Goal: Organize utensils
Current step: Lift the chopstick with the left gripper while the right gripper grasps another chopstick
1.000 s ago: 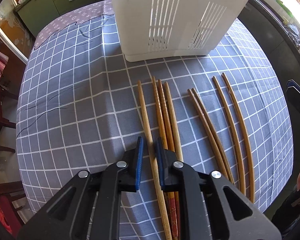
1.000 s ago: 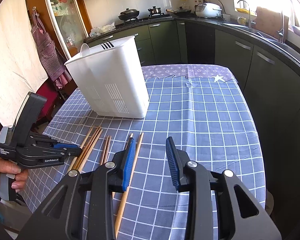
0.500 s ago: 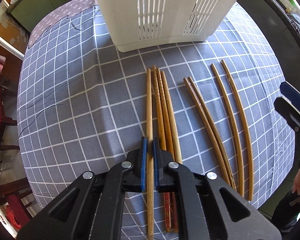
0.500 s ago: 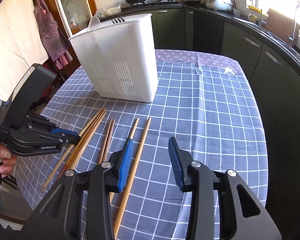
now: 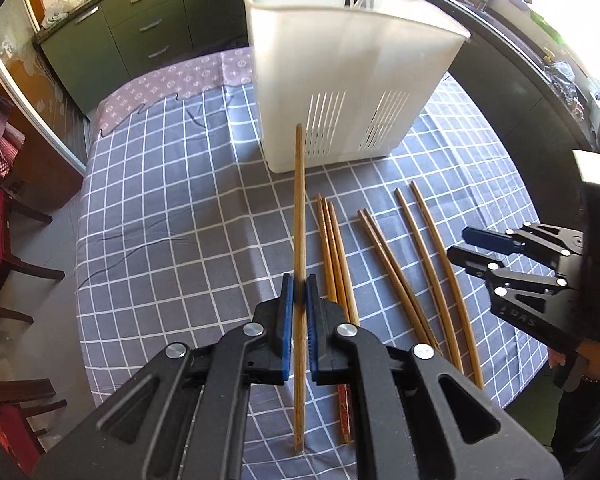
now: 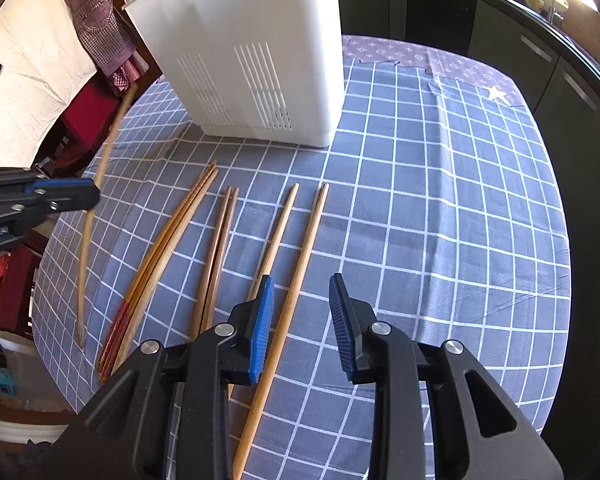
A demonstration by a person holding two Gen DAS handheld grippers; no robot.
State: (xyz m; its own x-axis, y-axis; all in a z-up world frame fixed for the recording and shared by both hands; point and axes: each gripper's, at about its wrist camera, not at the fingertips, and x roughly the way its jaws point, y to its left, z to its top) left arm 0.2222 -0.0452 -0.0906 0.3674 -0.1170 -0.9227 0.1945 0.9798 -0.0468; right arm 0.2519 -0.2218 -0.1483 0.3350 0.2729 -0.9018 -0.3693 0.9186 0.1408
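My left gripper [image 5: 299, 288] is shut on one light wooden chopstick [image 5: 299, 216] and holds it lifted off the cloth, its tip in front of the white slotted utensil holder [image 5: 348, 68]. From the right wrist view the chopstick [image 6: 100, 184] hangs tilted in the left gripper [image 6: 88, 196]. Several chopsticks lie on the checked cloth: a bundle with red ends [image 6: 160, 252], a dark pair [image 6: 220, 240] and two long pale ones [image 6: 300, 256]. My right gripper [image 6: 300, 312] is open and empty, low over the rightmost pale chopstick.
The table [image 5: 160, 220] carries a grey checked cloth with a purple patterned strip at the far end. Dark green kitchen cabinets [image 5: 140, 20] stand behind it. Wooden chairs with red cushions [image 5: 4, 240] stand at the left. A counter edge runs along the right.
My left gripper closed on the leftmost chopstick and lifted it off the cloth toward the holder. My right gripper moved lower and closer over the rightmost pale chopsticks, still open.
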